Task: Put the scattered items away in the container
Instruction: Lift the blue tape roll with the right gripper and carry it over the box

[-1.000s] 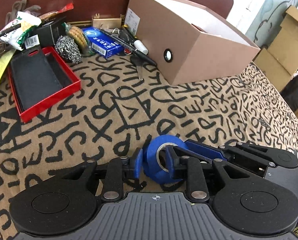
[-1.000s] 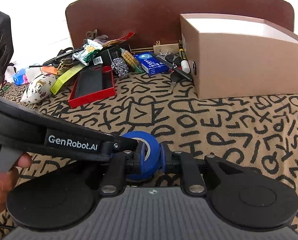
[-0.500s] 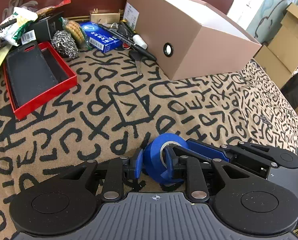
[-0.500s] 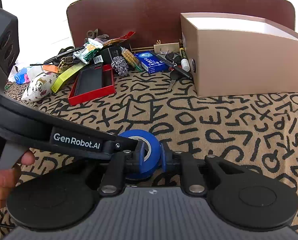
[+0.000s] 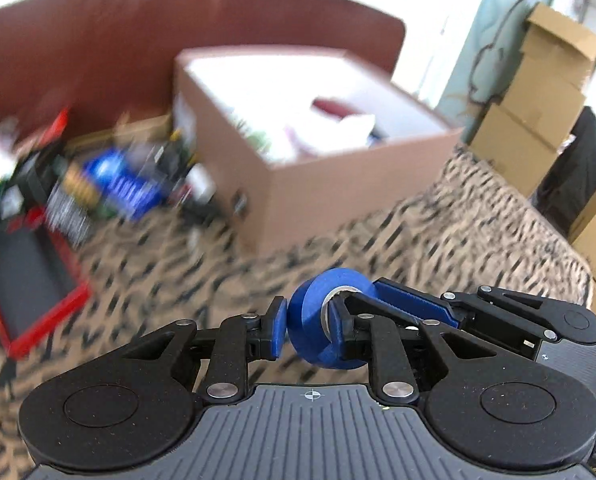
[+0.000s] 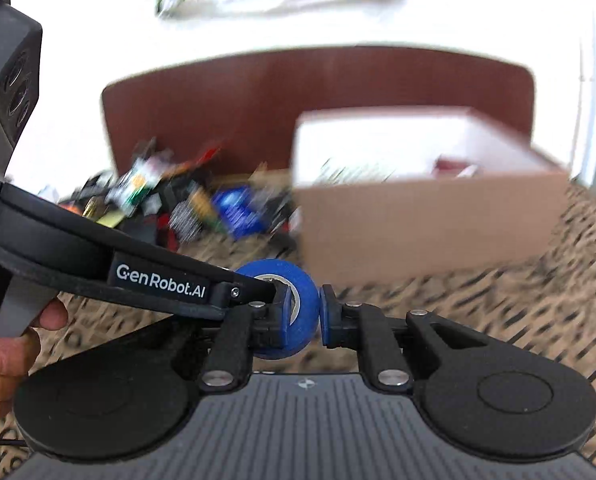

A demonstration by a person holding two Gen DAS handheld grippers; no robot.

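**Blue tape roll lifted off the patterned cover, held between both grippers**

Compared with a second ago, the blue tape roll (image 5: 322,320) has risen clear of the cover, and the open top of the cardboard box (image 5: 318,184) at 12 o'clock now shows its contents, where before only its side wall faced the cameras. Both views have gone blurred with motion.

The left gripper (image 5: 310,330) has one pad inside the roll's core and the other just outside its wall; its jaws are opening slightly, with the roll's wall between them. The right gripper (image 6: 304,316) has its jaws pinching the roll across its flat faces.

The roll hangs at the centre, short of the box. The scattered clutter (image 5: 110,184) lies at 10 o'clock beside a red tray (image 5: 38,320). The surface is a tan bedcover (image 5: 478,240) with black letter-like marks, backed by a brown headboard (image 5: 98,60). Stacked cardboard cartons (image 5: 538,100) stand at 2 o'clock.
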